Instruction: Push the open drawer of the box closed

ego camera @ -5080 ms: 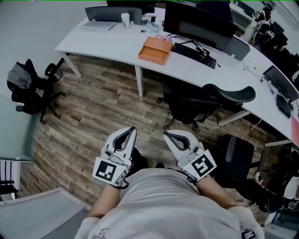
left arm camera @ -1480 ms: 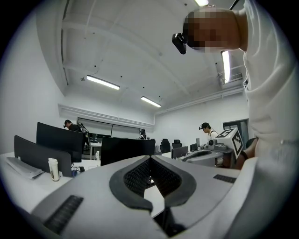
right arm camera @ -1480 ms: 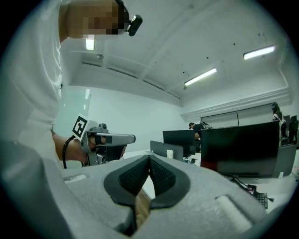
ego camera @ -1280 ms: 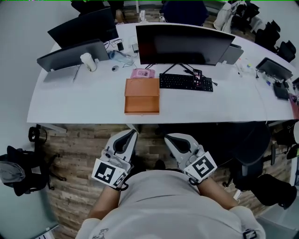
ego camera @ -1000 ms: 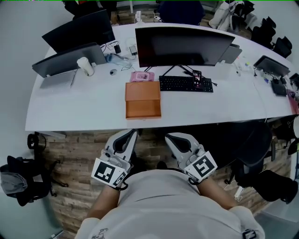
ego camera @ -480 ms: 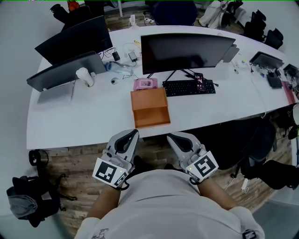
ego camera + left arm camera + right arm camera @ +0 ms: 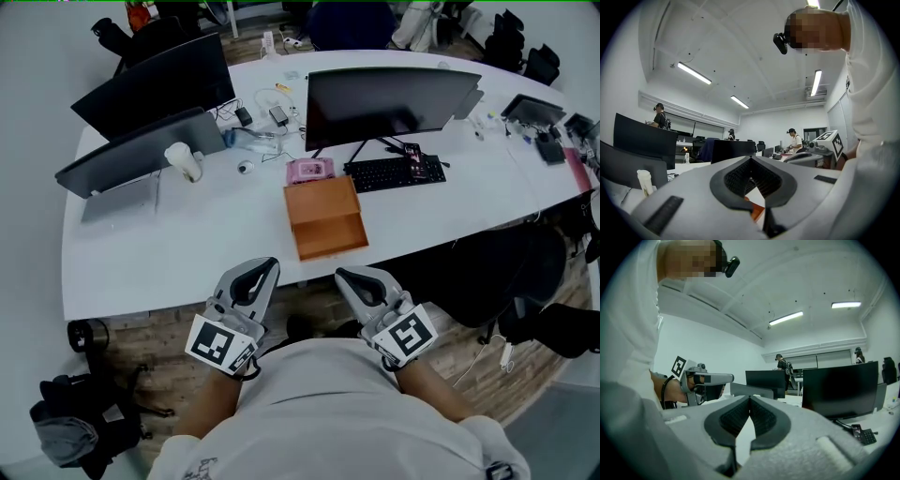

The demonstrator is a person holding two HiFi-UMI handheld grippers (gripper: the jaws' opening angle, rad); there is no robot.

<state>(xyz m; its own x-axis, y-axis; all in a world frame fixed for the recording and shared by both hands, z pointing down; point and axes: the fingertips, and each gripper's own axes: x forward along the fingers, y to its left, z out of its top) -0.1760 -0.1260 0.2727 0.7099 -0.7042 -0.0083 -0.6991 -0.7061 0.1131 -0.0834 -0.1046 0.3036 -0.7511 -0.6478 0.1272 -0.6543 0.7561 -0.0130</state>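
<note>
orange box (image 7: 322, 199) near the front edge of the white desk (image 7: 178, 258), its drawer (image 7: 330, 236) pulled open towards the person, left gripper (image 7: 266, 266) and right gripper (image 7: 342, 274) side by side, both closed and empty, apart from the box

An open-plan office: a long curved white desk (image 7: 187, 248) carries computer monitors (image 7: 389, 94) and a keyboard (image 7: 394, 172), swivel chairs (image 7: 506, 267) stand beside it, and strip lights (image 7: 693, 73) line the ceiling.

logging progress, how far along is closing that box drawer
Done: nothing yet; the orange box's drawer stands open on the desk. In hand: left gripper and right gripper, jaws shut and empty, short of the box. Left: reach the drawer front, push it in.
</note>
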